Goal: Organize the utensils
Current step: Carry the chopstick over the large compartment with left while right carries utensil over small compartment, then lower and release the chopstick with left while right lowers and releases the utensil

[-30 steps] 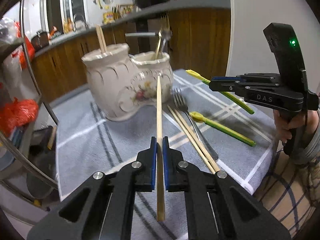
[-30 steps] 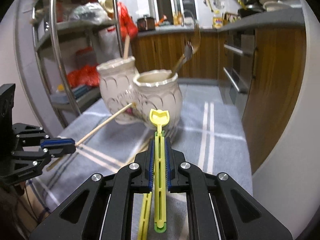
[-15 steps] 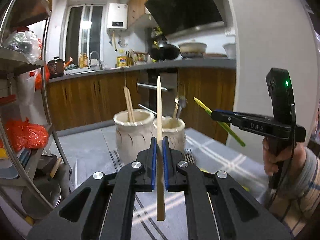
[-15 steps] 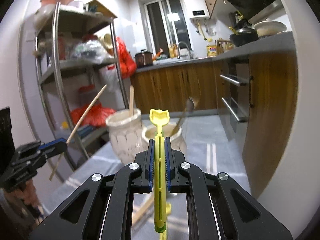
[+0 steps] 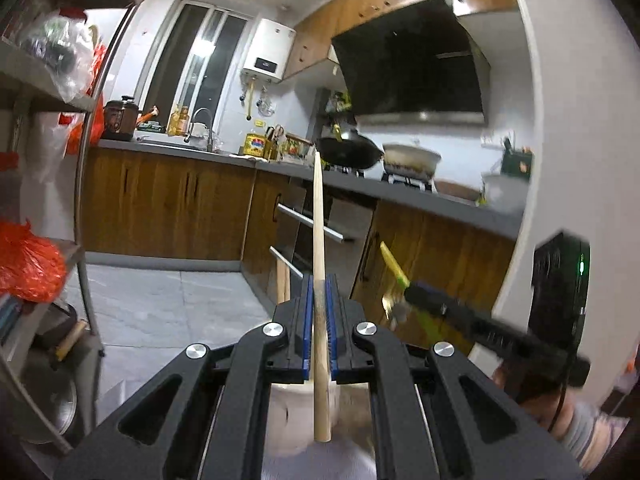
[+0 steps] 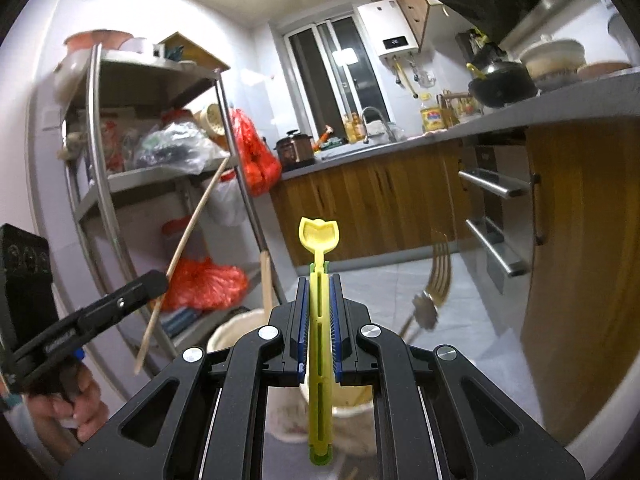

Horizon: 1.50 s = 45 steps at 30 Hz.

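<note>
left gripper point(image 5: 319, 312) pinches a tapered wooden chopstick point(image 5: 319, 240), right gripper point(image 6: 319, 312) a slotted yellow plastic utensil point(image 6: 319, 320).

Almost nothing of the table shows: only a pale strip of cloth point(image 5: 344, 460) at the bottom edge of the left wrist view, just below the white ceramic utensil holder point(image 6: 240, 330) that stands on it. In the right wrist view the holder's two cups sit side by side, mostly hidden. Whether anything else lies beside the holder cannot be told.
</note>
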Tool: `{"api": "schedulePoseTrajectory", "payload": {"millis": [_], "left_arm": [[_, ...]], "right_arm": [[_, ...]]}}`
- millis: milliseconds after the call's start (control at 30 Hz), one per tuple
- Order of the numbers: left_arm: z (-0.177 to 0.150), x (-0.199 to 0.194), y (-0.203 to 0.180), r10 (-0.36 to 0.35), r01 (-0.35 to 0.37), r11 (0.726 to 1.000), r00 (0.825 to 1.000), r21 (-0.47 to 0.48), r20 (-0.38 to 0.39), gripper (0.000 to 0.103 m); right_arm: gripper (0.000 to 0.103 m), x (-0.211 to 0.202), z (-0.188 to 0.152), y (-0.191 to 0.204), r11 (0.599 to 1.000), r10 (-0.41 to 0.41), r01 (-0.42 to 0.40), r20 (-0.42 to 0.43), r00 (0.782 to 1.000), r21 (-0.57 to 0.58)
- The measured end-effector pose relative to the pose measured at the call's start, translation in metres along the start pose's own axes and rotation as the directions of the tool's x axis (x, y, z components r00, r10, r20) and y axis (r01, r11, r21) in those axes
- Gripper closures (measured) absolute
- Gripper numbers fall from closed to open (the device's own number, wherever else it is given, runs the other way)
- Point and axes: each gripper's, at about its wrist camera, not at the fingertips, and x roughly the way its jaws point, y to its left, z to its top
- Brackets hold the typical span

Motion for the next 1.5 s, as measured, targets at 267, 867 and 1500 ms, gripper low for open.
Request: {"api": "schedulePoseTrajectory", "payload": {"millis": [267, 867, 1500], "left_arm": [[0.003, 0.045, 0.008, 0.011, -0.01, 0.999, 1.0, -0.039, 0.018, 0.097], [-0.039, 0.056, 0.0, 0.101, -0.1, 0.988, 0.995, 0.115, -0.006, 0.097], [-0.056, 0.027, 0.004, 0.116, -0.113, 0.987, 0.993, 0.11, -0.019, 0.097]], "right_arm": [[0.093, 0.04, 0.002, -0.009, 0.997, 0.019, -0.018, -0.013, 1.0, 0.073], [0.093, 0.073, -0.025, 0.014, 0.968, -0.191, 0.175, -0.076, 0.979, -0.182], [0.093, 0.03, -0.038, 0.011, 0.971, -0.197, 0.175, -0.127, 0.972, -0.165]]}}
